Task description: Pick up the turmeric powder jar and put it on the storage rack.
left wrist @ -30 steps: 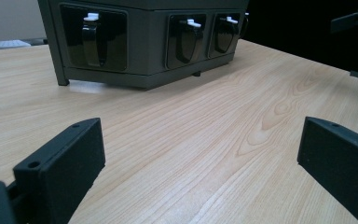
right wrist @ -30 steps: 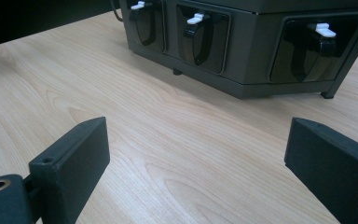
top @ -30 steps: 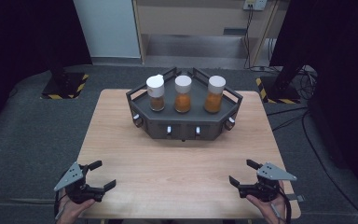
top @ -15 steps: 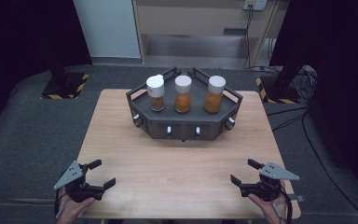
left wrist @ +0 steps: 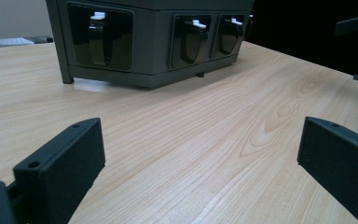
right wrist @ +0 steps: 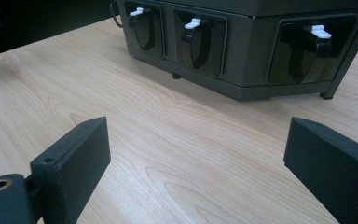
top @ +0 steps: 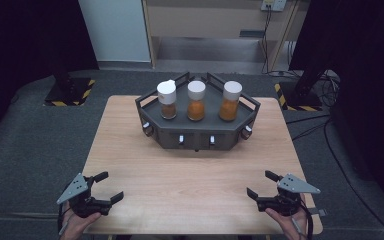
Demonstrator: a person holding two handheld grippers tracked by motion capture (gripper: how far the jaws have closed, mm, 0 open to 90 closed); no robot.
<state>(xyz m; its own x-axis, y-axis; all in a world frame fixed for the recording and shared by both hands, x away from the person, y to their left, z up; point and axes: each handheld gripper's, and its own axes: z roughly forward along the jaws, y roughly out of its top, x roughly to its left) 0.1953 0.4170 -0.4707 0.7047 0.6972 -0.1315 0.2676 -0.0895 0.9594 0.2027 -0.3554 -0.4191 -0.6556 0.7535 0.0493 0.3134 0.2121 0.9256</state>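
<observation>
The dark grey stand (top: 197, 135) sits on the far half of the wooden table (top: 190, 175), in the middle. Its long axis runs from left to right across the table, and its flat front with the small white-tipped switches (top: 181, 139) faces the person.

On top of the stand three jars with white lids stand upright in one row. The left jar (top: 167, 100) has a little brown powder at its bottom. The middle jar (top: 196, 101) and the right jar (top: 230, 101) hold more orange powder.

The left gripper (top: 106, 186) is at the near left corner of the table, with its jaws wide apart and nothing between them. The right gripper (top: 262, 184) is at the near right corner, also spread and empty. Both are well apart from the stand and point toward it.
</observation>
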